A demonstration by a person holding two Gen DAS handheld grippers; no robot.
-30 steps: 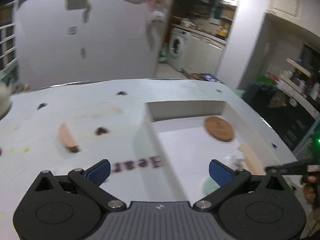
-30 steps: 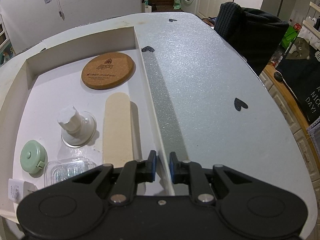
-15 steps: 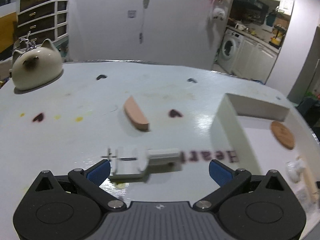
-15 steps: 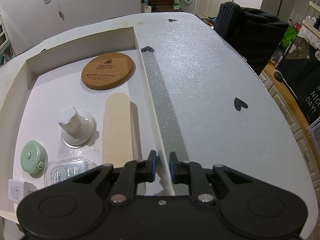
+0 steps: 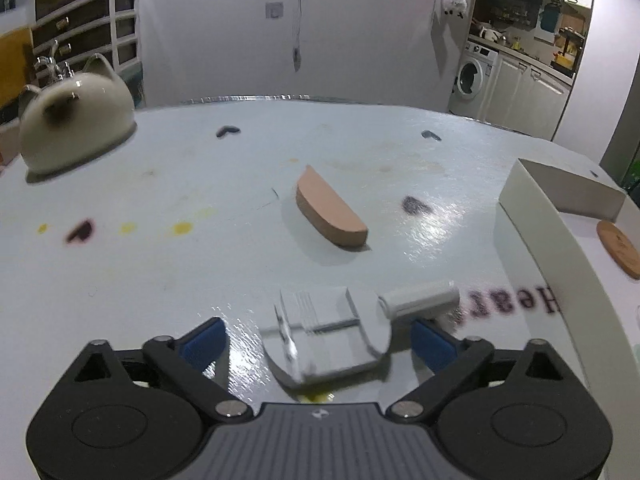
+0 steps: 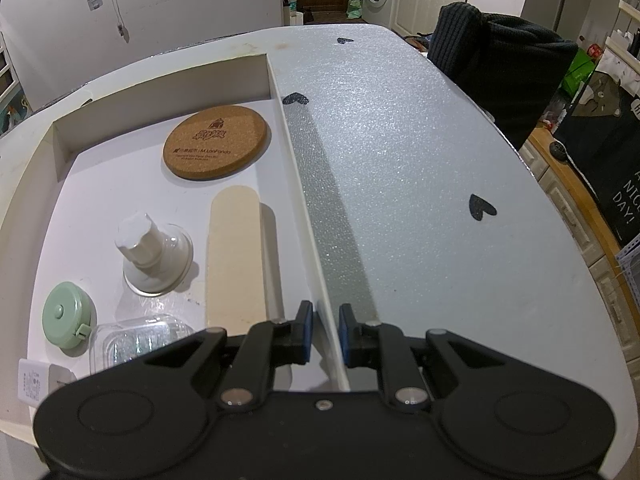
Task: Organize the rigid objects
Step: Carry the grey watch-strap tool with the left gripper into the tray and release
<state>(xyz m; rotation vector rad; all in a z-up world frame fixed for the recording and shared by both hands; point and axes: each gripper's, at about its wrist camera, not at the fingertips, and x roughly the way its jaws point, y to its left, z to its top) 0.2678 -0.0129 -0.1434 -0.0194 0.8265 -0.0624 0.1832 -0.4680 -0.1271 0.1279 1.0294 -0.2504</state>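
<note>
Between the wide-spread jaws of the left gripper [image 5: 316,340] lies a white clip-like gadget [image 5: 340,330], untouched, on the glossy white table [image 5: 160,280]. Beyond them sits a tan wedge [image 5: 330,212]. The right gripper [image 6: 323,334] has its jaws nearly together astride the wall of the white tray [image 6: 304,184], which holds a cork coaster [image 6: 215,142].

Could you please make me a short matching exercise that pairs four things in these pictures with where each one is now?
Things:
1. cork coaster
2. brown wedge
3. white clip
4. green tape measure

Places:
A. on the open table, beyond the left tool
B. between the open fingers of the left tool
C. far end of the white tray
D. near left corner of the tray, beside a clear plastic case

Pairs: 1-C, 2-A, 3-B, 4-D
</note>
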